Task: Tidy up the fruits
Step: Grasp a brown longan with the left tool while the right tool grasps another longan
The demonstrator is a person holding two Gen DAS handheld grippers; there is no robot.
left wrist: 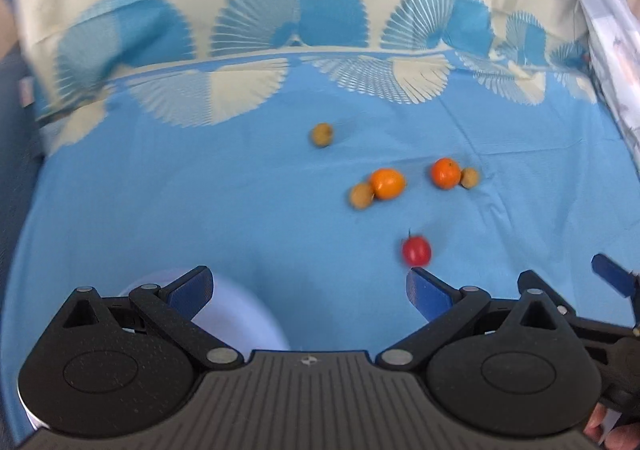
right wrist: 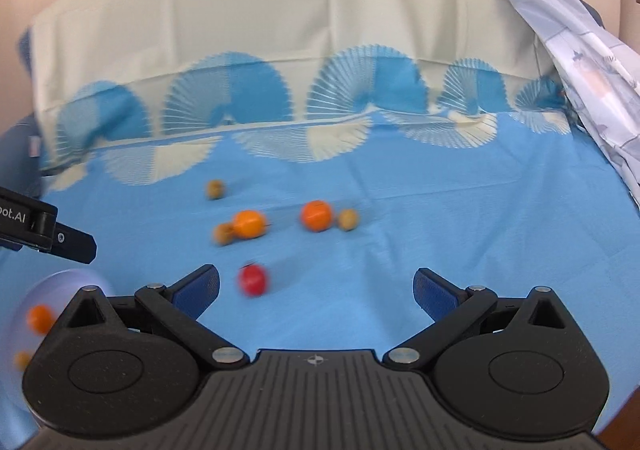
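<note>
The left tool [left wrist: 310, 292] filled the bottom of its own view, its blue-padded fingers [left wrist: 192, 286] spread wide with nothing between them. Under its left finger lay a pale lilac bowl [left wrist: 244, 314], partly hidden by the black linkage. Just beyond the tip of its right finger sat a red cherry tomato [left wrist: 416, 250] on the blue cloth [left wrist: 160, 210] covering the tabletop.

Farther out, an orange [left wrist: 387, 183] touched a small tan fruit [left wrist: 361, 195] on its left, and a second orange [left wrist: 445, 172] touched another tan fruit [left wrist: 469, 177] on its right. A third tan fruit [left wrist: 321, 134] lay alone, nearer the fan-patterned border.

The right tool [right wrist: 316, 290] was likewise spread wide and empty, hovering above bare cloth, with the tomato just ahead of its left finger. In the right wrist view the bowl showed at the lower left edge, holding a small orange fruit [right wrist: 40, 317] and another blurred orange piece. A pale printed sheet [right wrist: 592, 82] hung at the far right.
</note>
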